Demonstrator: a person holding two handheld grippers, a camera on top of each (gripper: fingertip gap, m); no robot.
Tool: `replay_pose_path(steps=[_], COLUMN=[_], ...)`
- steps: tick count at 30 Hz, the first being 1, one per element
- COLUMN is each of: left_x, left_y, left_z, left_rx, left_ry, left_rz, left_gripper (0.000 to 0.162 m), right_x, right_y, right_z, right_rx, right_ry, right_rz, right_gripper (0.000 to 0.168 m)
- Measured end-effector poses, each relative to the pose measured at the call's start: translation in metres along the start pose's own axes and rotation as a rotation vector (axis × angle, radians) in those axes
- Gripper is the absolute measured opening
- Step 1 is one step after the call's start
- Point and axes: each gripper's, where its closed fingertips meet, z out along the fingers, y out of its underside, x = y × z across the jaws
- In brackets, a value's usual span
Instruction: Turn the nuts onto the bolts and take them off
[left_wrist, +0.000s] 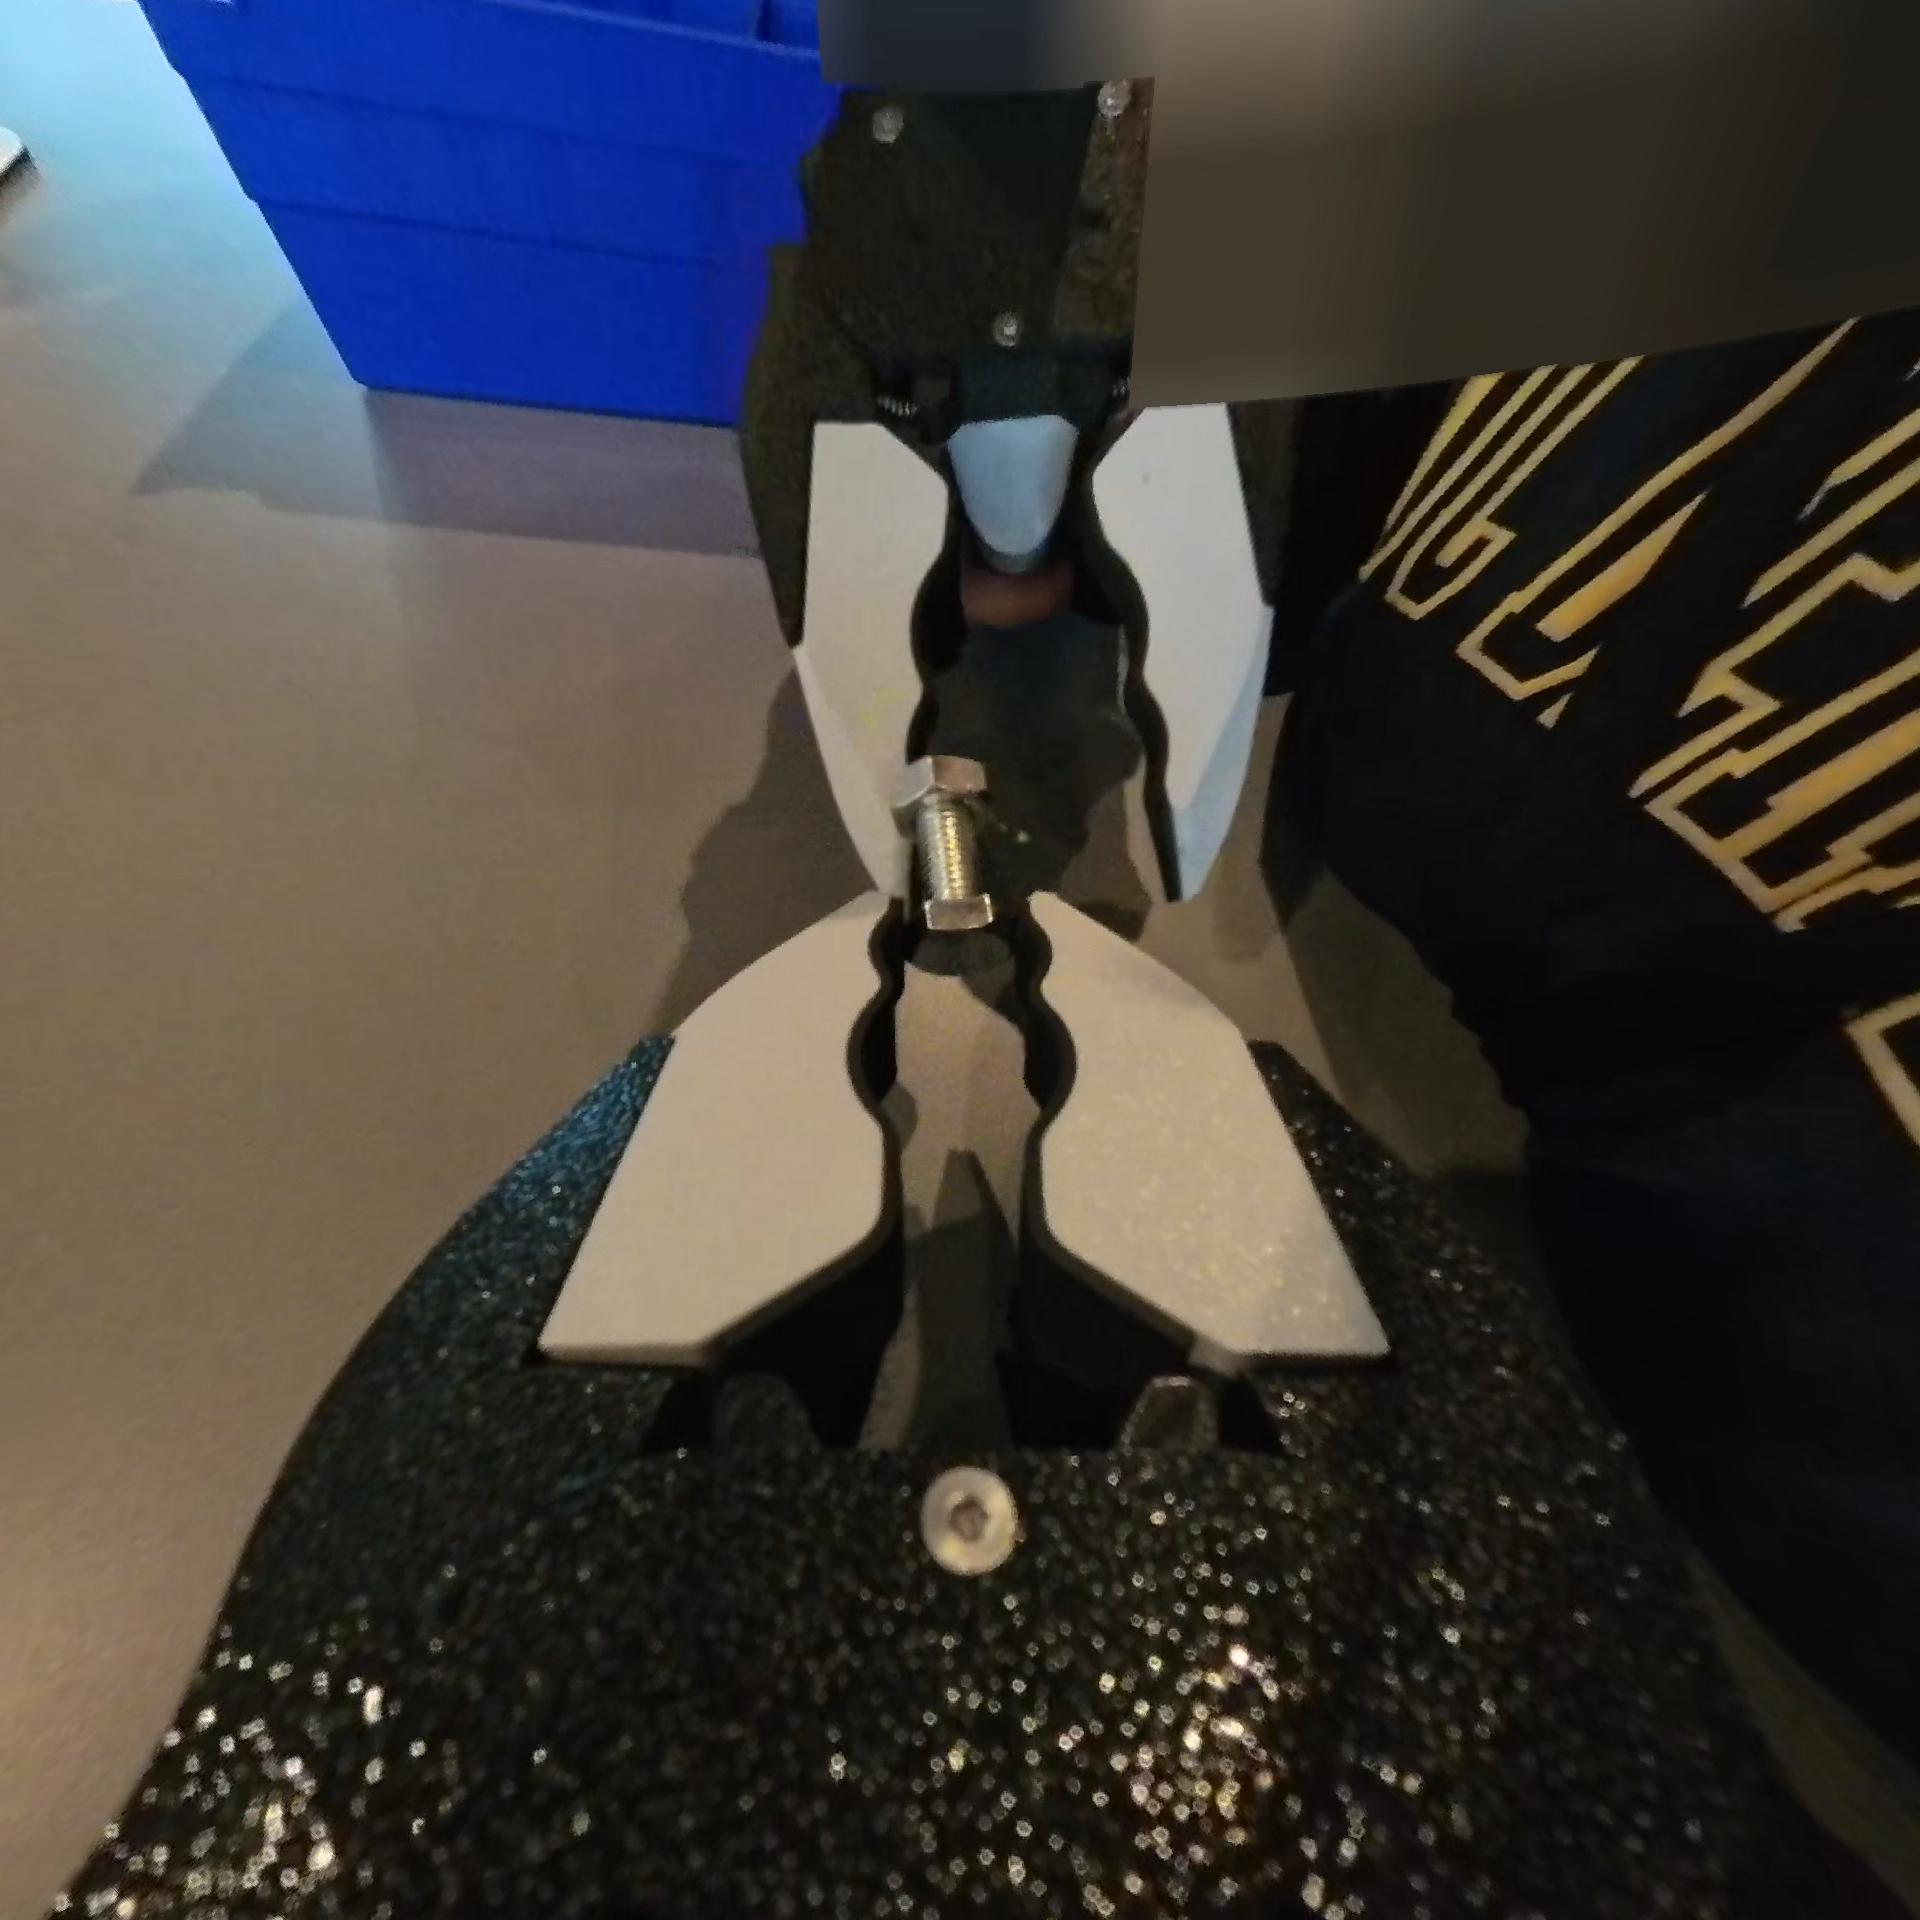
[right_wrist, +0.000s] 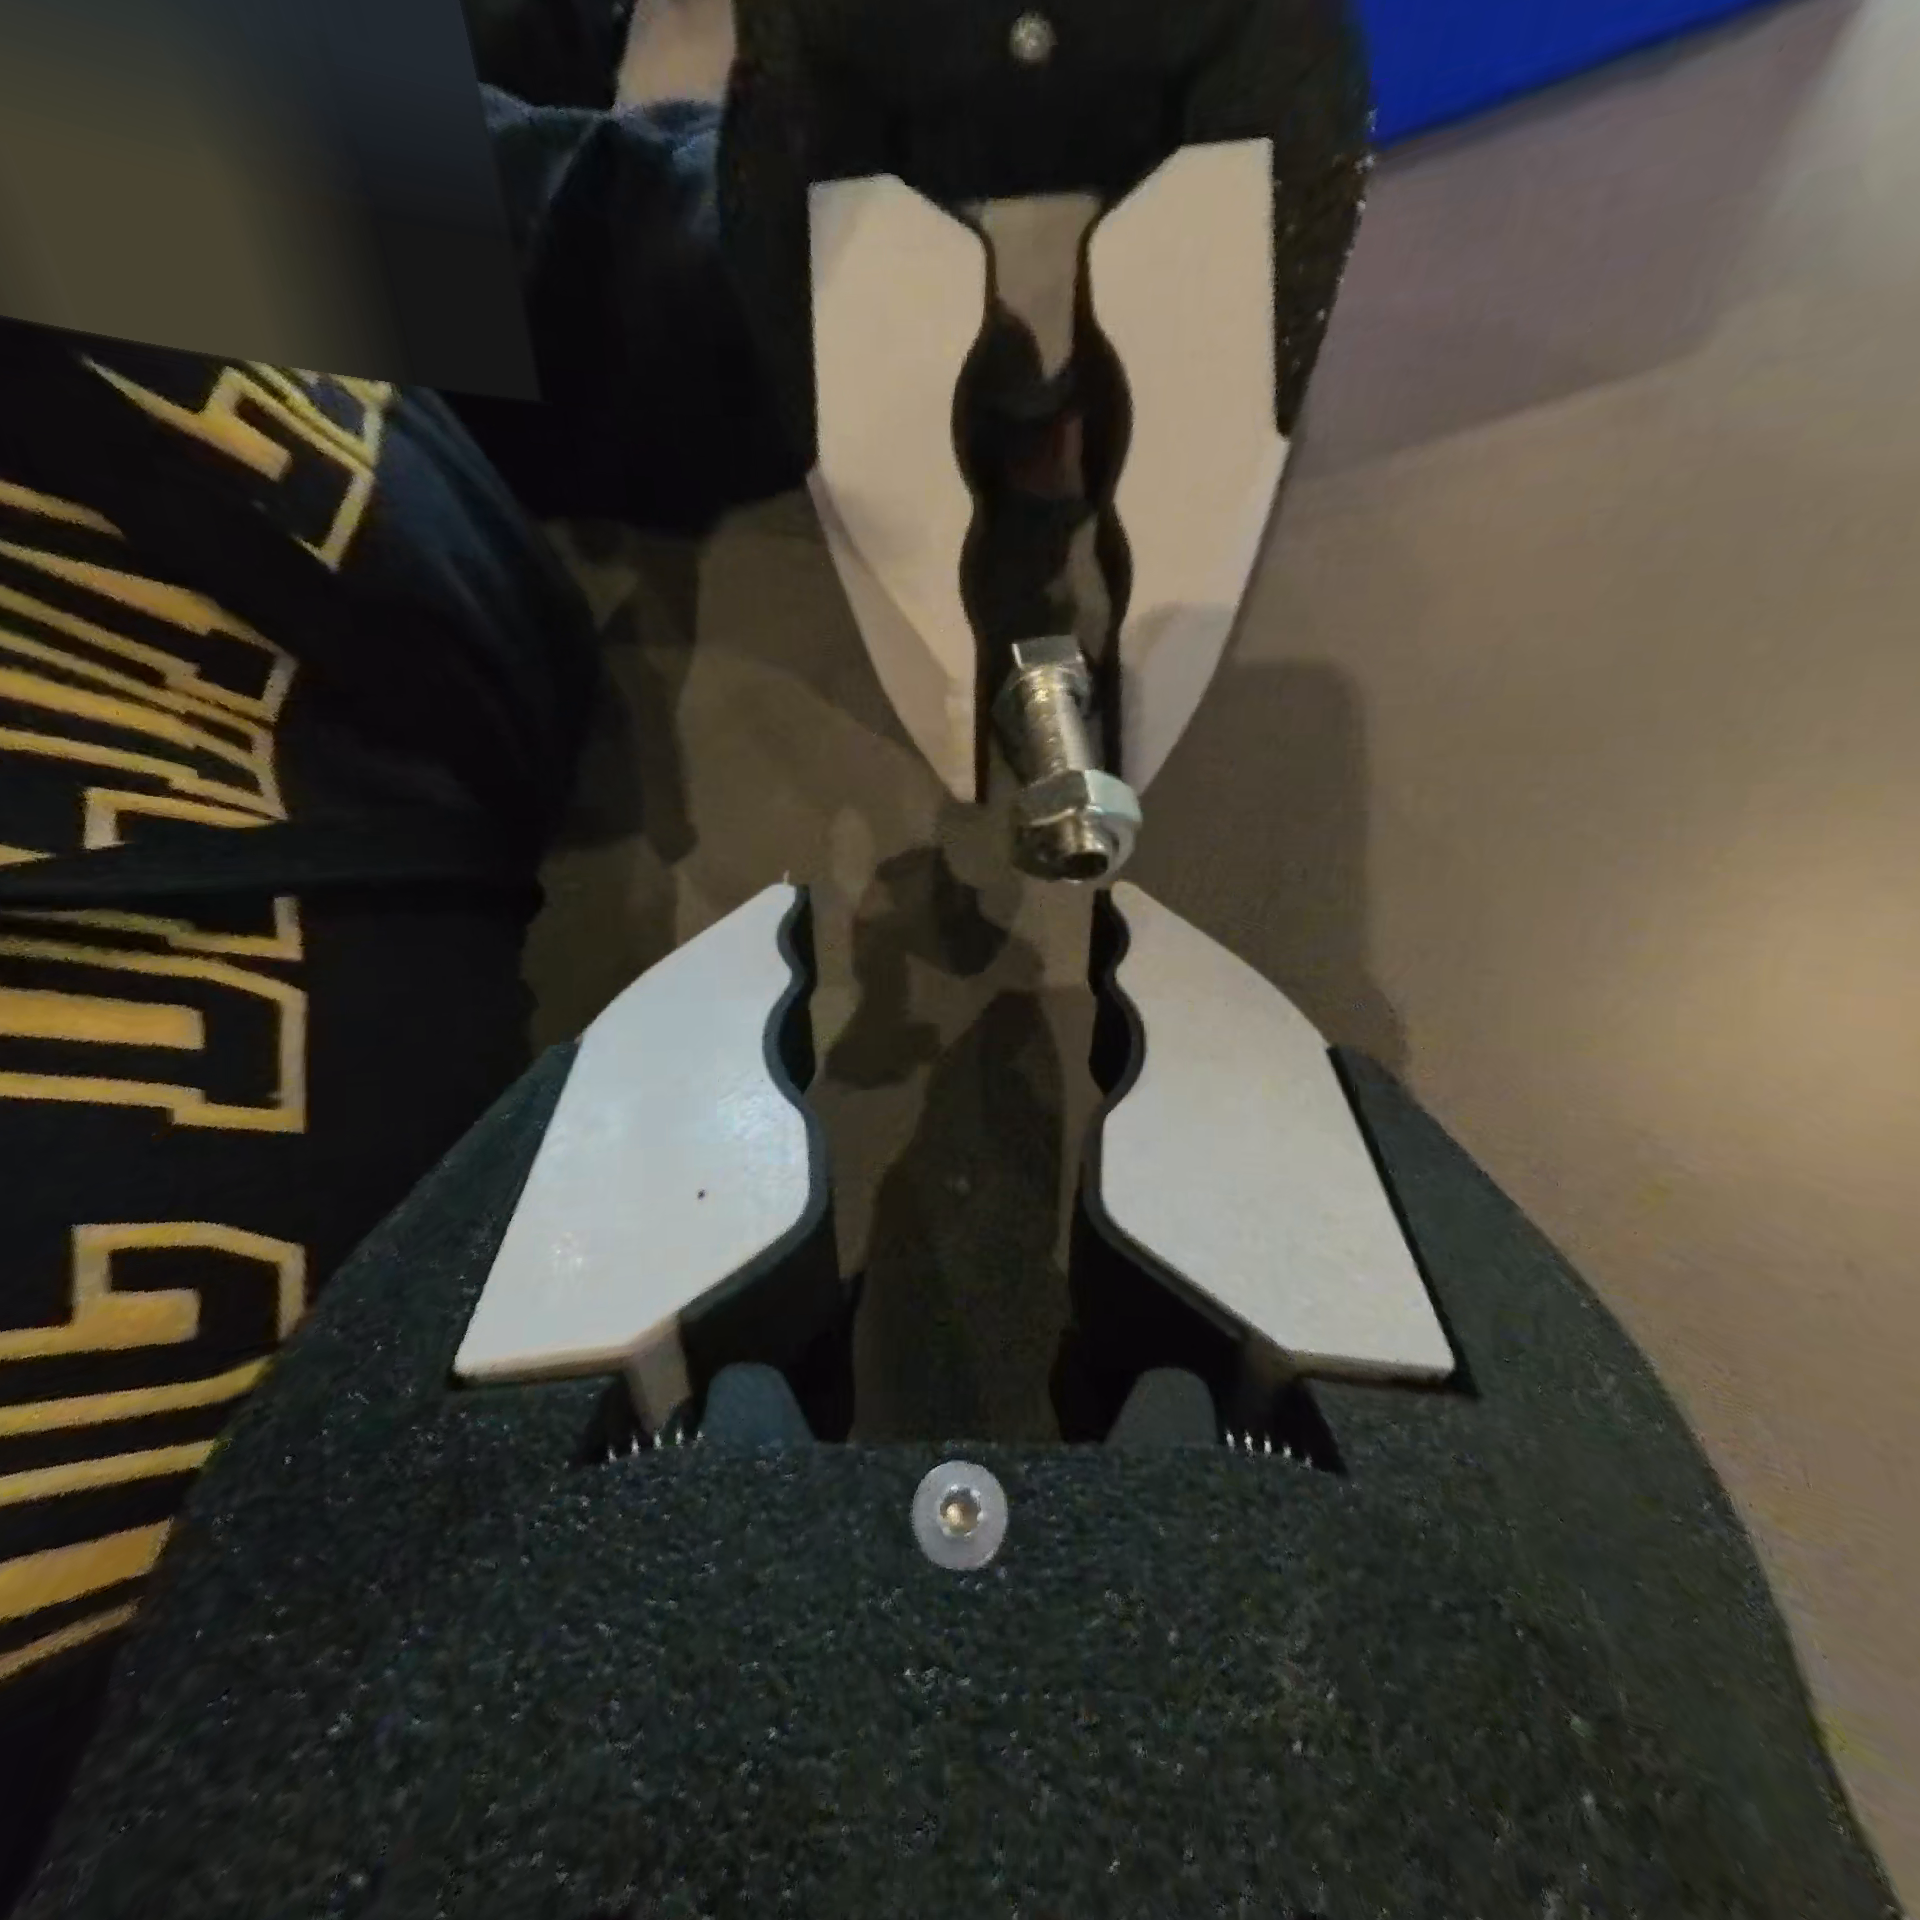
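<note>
Grey desk (left_wrist: 312, 831) below: left gripper (left_wrist: 956, 935) clamps the bolt (left_wrist: 940, 852) head, shaft aimed at the right gripper (right_wrist: 951, 904), fingers apart, nut (right_wrist: 1081, 821) just ahead.

Bare table (left_wrist: 312, 831) leftward, blue bin (left_wrist: 499, 208) blocking far-left corner

**Partly seen: bolt head, bin, garment**

The bolt's (left_wrist: 943, 854) head is partly hidden between the left gripper's (left_wrist: 958, 925) fingertips. It is unclear whether the nut (left_wrist: 935, 781) touches a finger of the right gripper (right_wrist: 951, 899). At far left, the blue bin (left_wrist: 499, 208) is cut off by the top edge. The person's dark garment (left_wrist: 1558, 831) runs off the right edge.
</note>
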Motion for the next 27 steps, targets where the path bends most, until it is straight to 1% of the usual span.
replay_pose_path(steps=[4, 8, 13, 16, 22, 27], left_x=[0.001, 0.003, 0.003, 0.001, 0.000, -0.002], left_y=[0.000, 0.001, 0.003, 0.002, 0.002, 0.000], left_z=[0.000, 0.001, 0.004, 0.003, 0.003, 0.001], left_rx=[0.002, -0.011, -0.033, -0.022, -0.025, -0.001], left_ry=[0.007, 0.020, 0.013, 0.005, -0.001, -0.008], left_rz=[0.001, 0.003, 0.014, 0.005, 0.006, -0.006], left_gripper=[0.019, 0.019, 0.019, 0.019, 0.019, 0.019], right_x=[-0.001, 0.000, -0.004, -0.012, -0.016, -0.017], right_y=[-0.008, -0.016, -0.023, -0.029, -0.020, -0.015], right_z=[-0.004, -0.005, -0.009, -0.012, -0.009, -0.009], right_rx=[0.051, 0.098, 0.137, 0.171, 0.115, 0.086], right_ry=[-0.003, 0.034, 0.036, -0.001, -0.044, -0.071], right_rz=[-0.015, -0.071, -0.119, -0.150, -0.130, -0.104], right_gripper=[0.051, 0.059, 0.059, 0.050, 0.043, 0.034])
